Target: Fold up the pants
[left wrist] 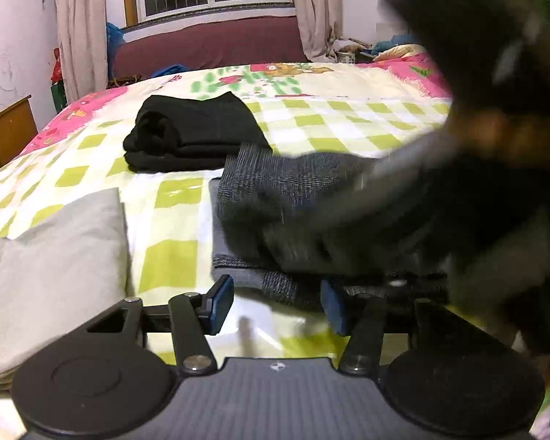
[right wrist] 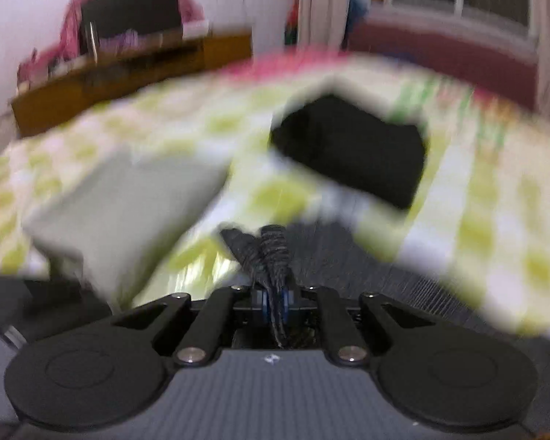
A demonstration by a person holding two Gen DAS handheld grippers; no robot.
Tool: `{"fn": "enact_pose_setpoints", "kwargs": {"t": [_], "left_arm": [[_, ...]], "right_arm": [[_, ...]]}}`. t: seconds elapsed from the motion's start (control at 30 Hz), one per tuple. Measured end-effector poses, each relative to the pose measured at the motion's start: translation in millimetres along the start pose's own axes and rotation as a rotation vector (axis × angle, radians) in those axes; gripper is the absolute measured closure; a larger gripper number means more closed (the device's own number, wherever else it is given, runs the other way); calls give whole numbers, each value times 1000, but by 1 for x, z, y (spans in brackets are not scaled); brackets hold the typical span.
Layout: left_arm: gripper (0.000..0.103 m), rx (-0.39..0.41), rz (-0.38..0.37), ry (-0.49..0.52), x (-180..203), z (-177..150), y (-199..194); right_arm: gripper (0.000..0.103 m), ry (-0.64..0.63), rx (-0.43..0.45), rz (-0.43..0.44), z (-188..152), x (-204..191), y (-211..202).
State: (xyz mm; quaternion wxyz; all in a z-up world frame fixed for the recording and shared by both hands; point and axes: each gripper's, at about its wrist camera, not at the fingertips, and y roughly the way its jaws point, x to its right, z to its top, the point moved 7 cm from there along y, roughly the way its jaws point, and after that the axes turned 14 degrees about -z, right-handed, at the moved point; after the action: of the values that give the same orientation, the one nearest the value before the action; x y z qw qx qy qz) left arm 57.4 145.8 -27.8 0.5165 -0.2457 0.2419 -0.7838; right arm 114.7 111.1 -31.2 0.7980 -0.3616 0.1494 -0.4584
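Dark grey pants [left wrist: 286, 212] lie partly folded on the bed, an upper layer lifted over a lower one. My left gripper [left wrist: 275, 306] is open, its blue pads [left wrist: 218, 302] at the near edge of the pants, holding nothing. My right gripper [right wrist: 273, 299] is shut on a bunched edge of the grey pants [right wrist: 271, 253] and holds it above the bed; this view is blurred by motion. In the left wrist view the right gripper and hand show as a dark blur [left wrist: 476, 146] over the pants at right.
A folded black garment [left wrist: 194, 132] lies farther back on the checked bedspread [left wrist: 172, 227]; it also shows in the right wrist view [right wrist: 352, 146]. A folded light grey garment [left wrist: 55, 267] lies at left. A wooden cabinet [left wrist: 7, 135] stands beside the bed.
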Motion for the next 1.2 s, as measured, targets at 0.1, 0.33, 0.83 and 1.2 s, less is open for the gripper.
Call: {"fn": "enact_pose_setpoints", "kwargs": {"t": [0.1,0.33,0.83,1.2], "left_arm": [[38,-12,12,8,-1,-3,-6],[38,24,48,87,13,13,-25],[22,-130,7,116,28,24,86],[22,-137,8,239,81,41,81]], "right_arm": [[72,15,19,55,1,-3,-7],[68,128,121,105,12,33,-54],[65,595,-128,-460,-148,258,-77],[54,862,-74,-264,-185,304,-94]]}}
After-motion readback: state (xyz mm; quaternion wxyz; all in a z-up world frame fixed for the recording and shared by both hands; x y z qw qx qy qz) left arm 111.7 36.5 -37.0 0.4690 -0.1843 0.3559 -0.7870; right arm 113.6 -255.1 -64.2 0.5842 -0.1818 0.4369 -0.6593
